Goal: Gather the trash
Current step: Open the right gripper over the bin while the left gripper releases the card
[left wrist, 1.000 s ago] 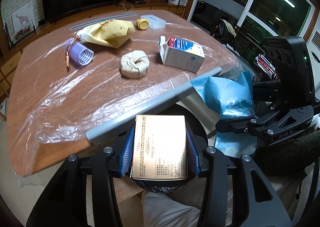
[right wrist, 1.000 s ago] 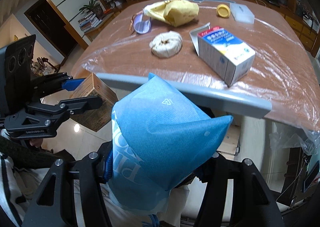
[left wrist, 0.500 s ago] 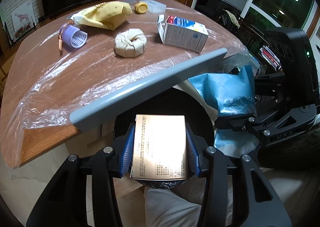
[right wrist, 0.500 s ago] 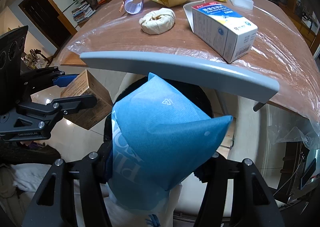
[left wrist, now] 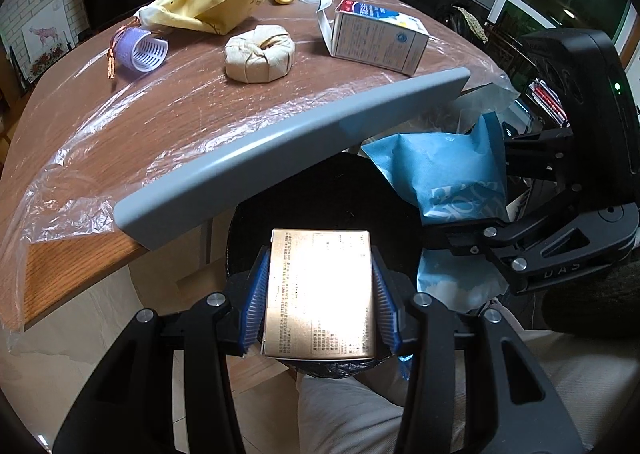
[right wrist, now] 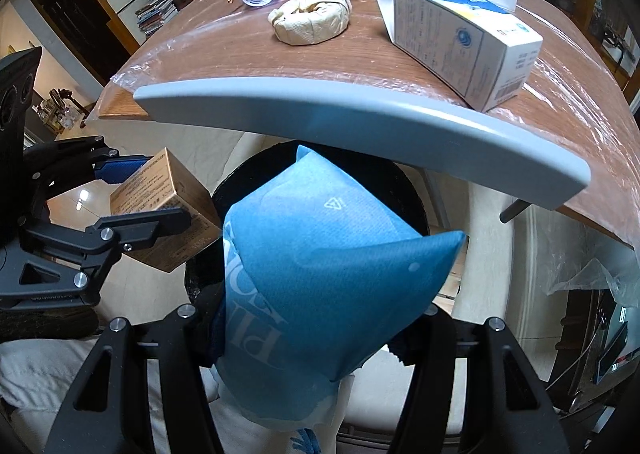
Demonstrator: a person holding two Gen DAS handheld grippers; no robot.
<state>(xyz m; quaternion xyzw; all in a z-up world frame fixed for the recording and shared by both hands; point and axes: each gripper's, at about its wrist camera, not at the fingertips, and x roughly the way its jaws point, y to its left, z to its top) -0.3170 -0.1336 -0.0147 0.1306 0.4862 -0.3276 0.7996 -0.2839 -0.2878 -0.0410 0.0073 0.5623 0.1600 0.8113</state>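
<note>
Left tool (left wrist: 320,294) pinches a gold box (left wrist: 320,290) btw its blue pads, over a black bin (left wrist: 340,198). Right tool (right wrist: 316,318) clamps a blue bag (right wrist: 320,274) above the same bin; its pads mostly hidden, prob. pressing the bag. Beyond, table (left wrist: 160,126) w/ milk carton (left wrist: 376,38), paper wad (left wrist: 258,54), yellow pouch (left wrist: 204,6).

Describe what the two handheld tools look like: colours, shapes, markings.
Both are matte black. The left tool has two forked arms with triangular cut-outs, silver bolts at the joints and ribbed blue pads on the fingers. The right tool has the same arms and bolts; its boxy black body shows a green light, with faint raised lettering on one link.
</note>
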